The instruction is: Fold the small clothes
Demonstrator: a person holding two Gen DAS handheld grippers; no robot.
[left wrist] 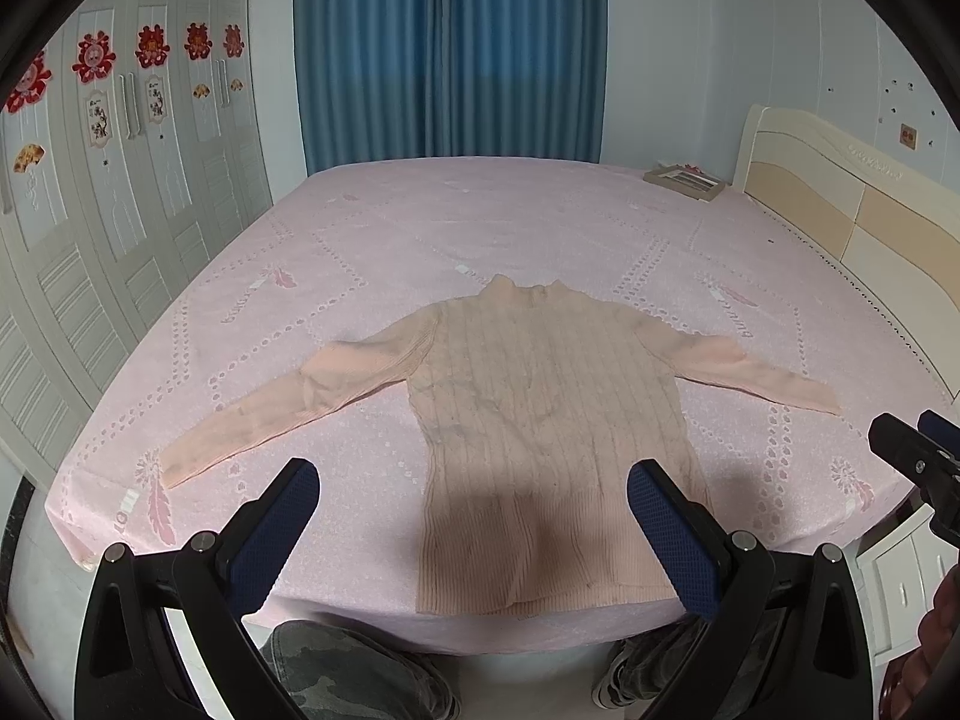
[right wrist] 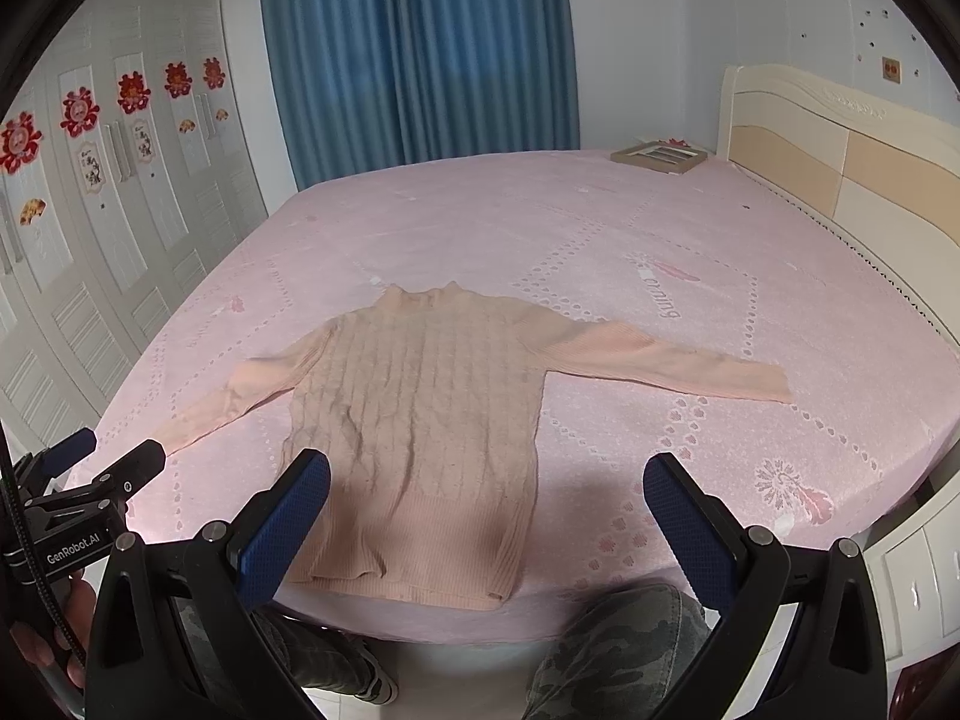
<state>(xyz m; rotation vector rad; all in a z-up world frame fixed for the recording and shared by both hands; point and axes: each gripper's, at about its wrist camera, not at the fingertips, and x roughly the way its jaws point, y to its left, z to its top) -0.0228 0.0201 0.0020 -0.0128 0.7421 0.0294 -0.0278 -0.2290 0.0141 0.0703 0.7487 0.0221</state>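
Observation:
A small peach cable-knit sweater (left wrist: 540,420) lies flat on the pink bed, sleeves spread to both sides, collar away from me, hem at the near edge. It also shows in the right wrist view (right wrist: 414,420). My left gripper (left wrist: 474,480) is open and empty, held above the hem, its fingers either side of the body. My right gripper (right wrist: 486,474) is open and empty, over the sweater's lower right part and the sheet beside it. Each gripper shows at the edge of the other's view: the right one (left wrist: 918,456), the left one (right wrist: 96,468).
The pink patterned bed sheet (left wrist: 480,228) covers a wide bed. A picture frame (left wrist: 684,180) lies at the far right corner by the cream headboard (left wrist: 852,204). White wardrobe doors (left wrist: 120,210) stand left, blue curtains (left wrist: 450,48) behind. My camouflage-trousered knees (right wrist: 618,648) are at the near edge.

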